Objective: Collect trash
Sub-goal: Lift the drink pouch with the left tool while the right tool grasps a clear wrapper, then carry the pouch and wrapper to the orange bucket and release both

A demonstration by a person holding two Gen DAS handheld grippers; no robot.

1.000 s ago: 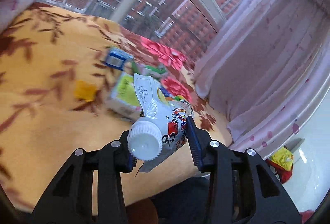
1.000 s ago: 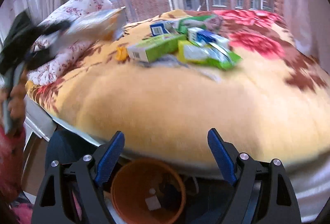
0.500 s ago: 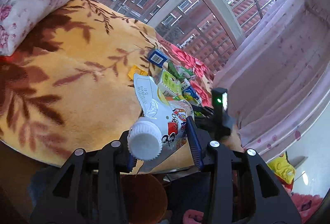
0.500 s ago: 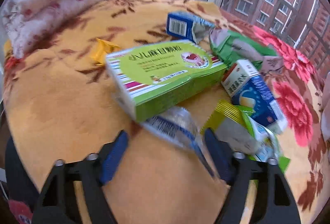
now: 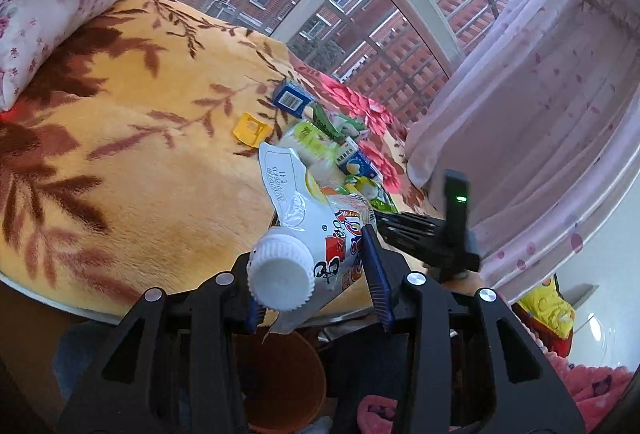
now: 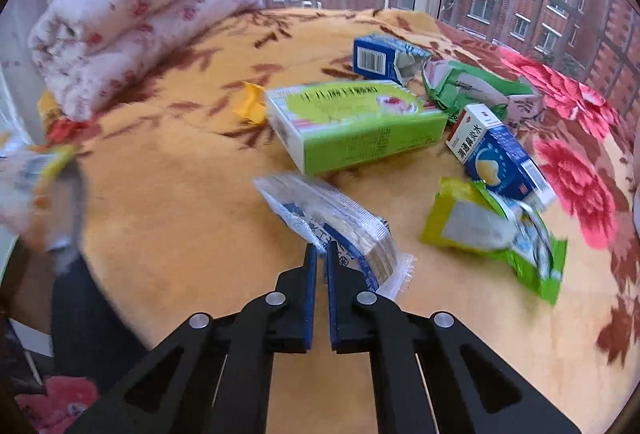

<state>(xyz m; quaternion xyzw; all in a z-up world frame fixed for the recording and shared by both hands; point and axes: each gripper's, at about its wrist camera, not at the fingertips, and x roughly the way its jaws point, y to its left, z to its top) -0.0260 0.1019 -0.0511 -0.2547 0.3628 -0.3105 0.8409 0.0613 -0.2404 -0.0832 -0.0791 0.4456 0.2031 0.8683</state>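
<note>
My left gripper (image 5: 312,270) is shut on a white drink pouch (image 5: 320,226) with a white screw cap, held above an orange bin (image 5: 280,374) beside the bed. My right gripper (image 6: 321,258) is shut on the near edge of a clear plastic wrapper (image 6: 332,222) with blue print lying on the yellow blanket. More trash lies behind it: a green box (image 6: 352,126), a blue-white carton (image 6: 496,154), a blue box (image 6: 380,56), a green-yellow bag (image 6: 492,230), a green packet (image 6: 472,90) and a yellow scrap (image 6: 250,106).
A folded floral quilt (image 6: 140,14) lies at the bed's far left. A window with bars is behind the bed, and pink curtains (image 5: 540,94) hang on the right. The right gripper's body (image 5: 440,234) shows in the left wrist view.
My right gripper has moved onto the bed and closed on the clear wrapper. My left gripper has carried the pouch back off the bed edge, over the orange bin.
</note>
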